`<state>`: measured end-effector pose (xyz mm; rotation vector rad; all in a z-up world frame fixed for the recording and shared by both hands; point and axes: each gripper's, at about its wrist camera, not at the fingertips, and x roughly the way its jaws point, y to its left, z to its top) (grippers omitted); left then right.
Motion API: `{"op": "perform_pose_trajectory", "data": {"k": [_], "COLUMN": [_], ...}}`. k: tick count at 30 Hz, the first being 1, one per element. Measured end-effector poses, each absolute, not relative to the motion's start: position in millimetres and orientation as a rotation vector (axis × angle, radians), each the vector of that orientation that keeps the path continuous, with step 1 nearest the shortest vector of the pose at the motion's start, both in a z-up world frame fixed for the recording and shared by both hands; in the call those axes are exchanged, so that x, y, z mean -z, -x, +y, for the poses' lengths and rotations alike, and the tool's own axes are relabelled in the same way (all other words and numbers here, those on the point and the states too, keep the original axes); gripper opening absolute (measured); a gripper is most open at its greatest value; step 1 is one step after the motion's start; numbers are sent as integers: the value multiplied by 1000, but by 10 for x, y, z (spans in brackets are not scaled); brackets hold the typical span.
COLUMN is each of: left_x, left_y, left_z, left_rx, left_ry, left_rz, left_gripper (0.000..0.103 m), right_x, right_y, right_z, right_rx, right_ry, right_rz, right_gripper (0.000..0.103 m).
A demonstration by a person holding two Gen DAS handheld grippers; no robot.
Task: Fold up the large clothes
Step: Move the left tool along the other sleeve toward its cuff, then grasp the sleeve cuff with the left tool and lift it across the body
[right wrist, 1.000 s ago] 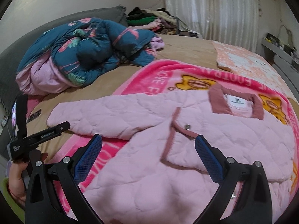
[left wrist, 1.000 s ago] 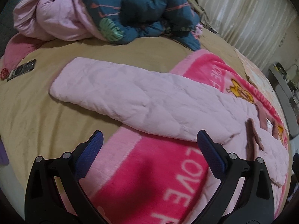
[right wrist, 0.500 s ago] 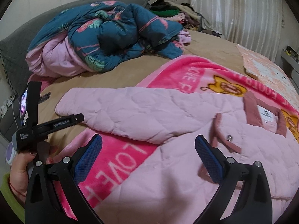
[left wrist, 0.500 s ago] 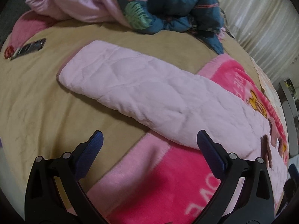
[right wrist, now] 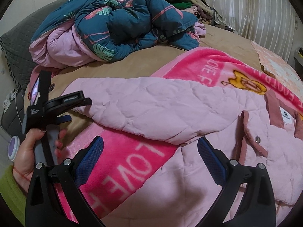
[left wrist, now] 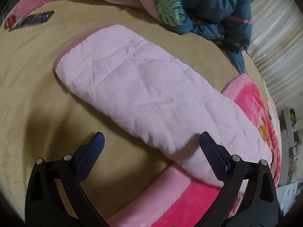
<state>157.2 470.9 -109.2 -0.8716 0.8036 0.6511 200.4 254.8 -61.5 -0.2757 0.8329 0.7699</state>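
Note:
A pale pink quilted jacket (right wrist: 208, 151) lies spread on the bed, front up, with a darker pink collar (right wrist: 274, 109) at the right. Its long sleeve (left wrist: 144, 87) stretches left over the tan sheet, cuff at the far end. My left gripper (left wrist: 151, 143) is open and empty, hovering just above the sleeve's near edge; it also shows at the left of the right wrist view (right wrist: 62, 111), beside the cuff. My right gripper (right wrist: 149, 147) is open and empty above the jacket's lower body, below the sleeve.
A bright pink blanket (right wrist: 132, 155) with white letters lies under the jacket. A crumpled teal and pink duvet (right wrist: 117, 26) is piled at the bed's head. A phone (left wrist: 32, 19) lies on the tan sheet (left wrist: 34, 98). Clothes are heaped by the curtain (right wrist: 255, 9).
My left gripper has moved left along the sleeve toward its cuff and closer down to it. My right gripper has shifted left, away from the collar. Both stay open.

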Motion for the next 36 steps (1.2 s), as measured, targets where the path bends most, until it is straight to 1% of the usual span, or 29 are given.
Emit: {"op": "perform_pose_trajectory", "data": {"k": [6,7,8,9,11,12,13,14,16,18,21,29,36], "left_x": [1216,1219,1222,1216,1194,1180,1161,1105,959,790,504,-149,-567], "left_y": [-1604,-1608,-1617,-1629,-1598,-1577,-1574,-1571,-1576,-1565,-1547,-1483,-1515], "left_z": [4945,4977,5002,5027,5061,5069,5074,5062,5019,4961,4819,4454,3979], "left_rx": [-675,-685,-694,-713,-723,-719,-711,-704,-697,-691,-686,-620,-525], "left_ry": [964,964,955,931,931,942,946,934,891,848,766,656,558], "left_rz": [747,738,742,753,732,716,704,691,659,627,576,428,346], "left_gripper": [93,88,76,70,49,43,32,25,19,17,16,13,11], "right_x": [640,643,647,652,654,654,648,642,628,607,570,445,348], "right_y": [-2036,-2051,-2065,-2078,-2099,-2102,-2104,-2107,-2107,-2086,-2044,-2027,-2003], "right_z": [2427,2385,2358,2332,2272,2251,2224,2207,2171,2141,2072,1724,1379], "right_rx": [-741,-733,-727,-719,-708,-704,-698,-695,-694,-698,-696,-644,-576], "right_ry": [260,251,244,239,228,225,219,211,190,182,178,124,94], "right_rz": [843,846,851,858,861,859,856,855,856,855,849,833,802], "right_gripper": [99,99,99,99,99,99,99,99,99,99,99,99,99]}}
